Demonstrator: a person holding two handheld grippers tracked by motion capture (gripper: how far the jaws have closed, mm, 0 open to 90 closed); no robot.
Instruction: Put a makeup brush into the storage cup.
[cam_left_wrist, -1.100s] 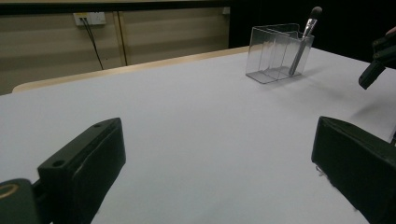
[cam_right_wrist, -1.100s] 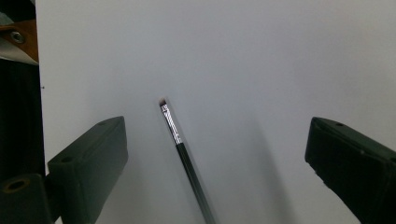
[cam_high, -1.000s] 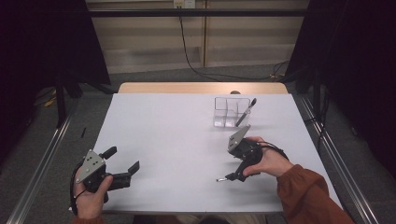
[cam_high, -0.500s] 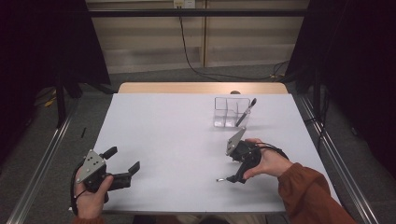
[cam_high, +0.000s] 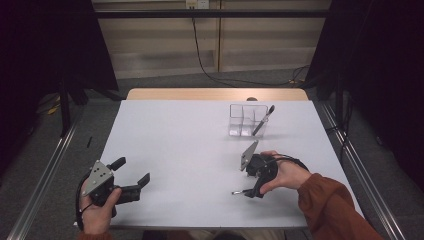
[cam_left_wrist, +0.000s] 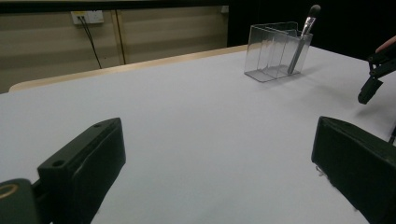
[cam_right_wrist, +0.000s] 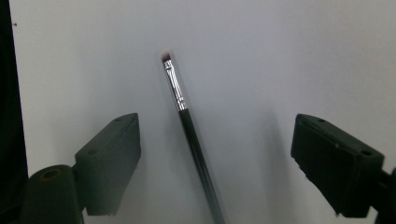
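Note:
A thin make-up brush (cam_right_wrist: 187, 121) with a black handle and silver ferrule lies flat on the white table (cam_high: 190, 150). My right gripper (cam_right_wrist: 217, 135) is open, tipped down over the brush, which lies between the jaws untouched. In the high view the right gripper (cam_high: 256, 182) is at the front right, with the brush's tip (cam_high: 239, 192) poking out to its left. A clear divided organizer (cam_high: 245, 120) stands farther back with a larger brush (cam_high: 263, 120) leaning in it. My left gripper (cam_high: 132, 171) rests open and empty at the front left.
In the left gripper view the organizer (cam_left_wrist: 275, 51) and its brush (cam_left_wrist: 301, 37) stand far ahead across bare white tabletop, and the right gripper (cam_left_wrist: 373, 79) shows at the right edge. A wooden strip (cam_high: 215, 94) borders the table's far edge. Metal rails run along both sides.
The right gripper has edged slightly left and toward the person over the brush. The left gripper and the organizer have stayed put.

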